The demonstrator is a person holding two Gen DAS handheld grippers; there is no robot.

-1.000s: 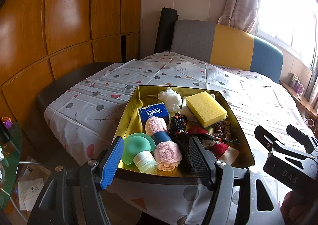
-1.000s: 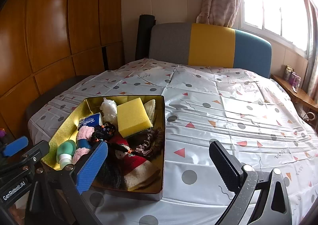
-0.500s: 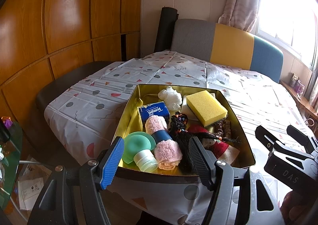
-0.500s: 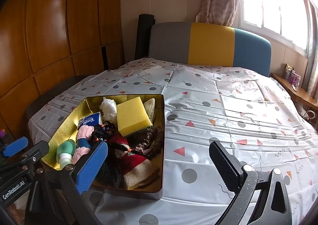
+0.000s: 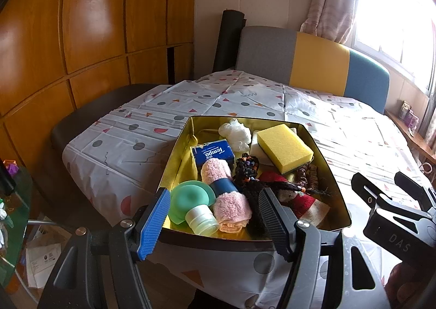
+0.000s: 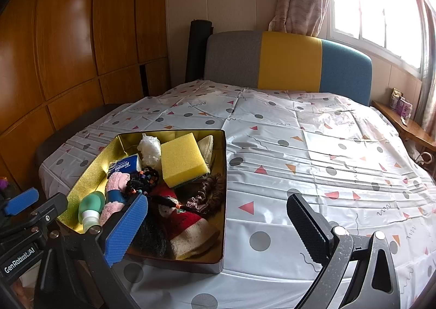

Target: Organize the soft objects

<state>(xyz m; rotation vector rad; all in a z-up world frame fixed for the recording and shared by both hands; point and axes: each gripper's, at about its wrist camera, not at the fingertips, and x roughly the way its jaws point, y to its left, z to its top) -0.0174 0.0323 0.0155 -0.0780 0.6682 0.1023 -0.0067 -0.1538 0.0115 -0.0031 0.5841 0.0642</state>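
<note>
Above the near edge of the tin, the left gripper (image 5: 212, 216) hangs with its jaws apart and nothing between them, exactly as it stood a second ago; neither pad touches anything. Beside it, the right gripper (image 6: 218, 224) is likewise spread wide and empty, over the tablecloth (image 6: 313, 150) just right of the tin, and it too has not shifted. Nothing in the scene has changed between the earlier frames and this one.

Just beyond the left gripper's fingertips lies the gold tin (image 5: 178, 156), resting on the spotted tablecloth at the table's near left corner. Every soft object is inside it. At the near end sit a green squeeze bottle (image 5: 190, 205) and a rolled pink towel (image 5: 226, 191) with a blue band. Behind them is a blue tissue pack (image 5: 212, 152), then a white puff (image 5: 235, 133). A yellow sponge (image 5: 284, 146) sits at the far right, tilted on other items. Dark braided hair ties (image 5: 246, 165), a brown scrunchie (image 5: 309, 175) and a red-and-cream knitted piece (image 5: 302, 204) fill the near right.
</note>
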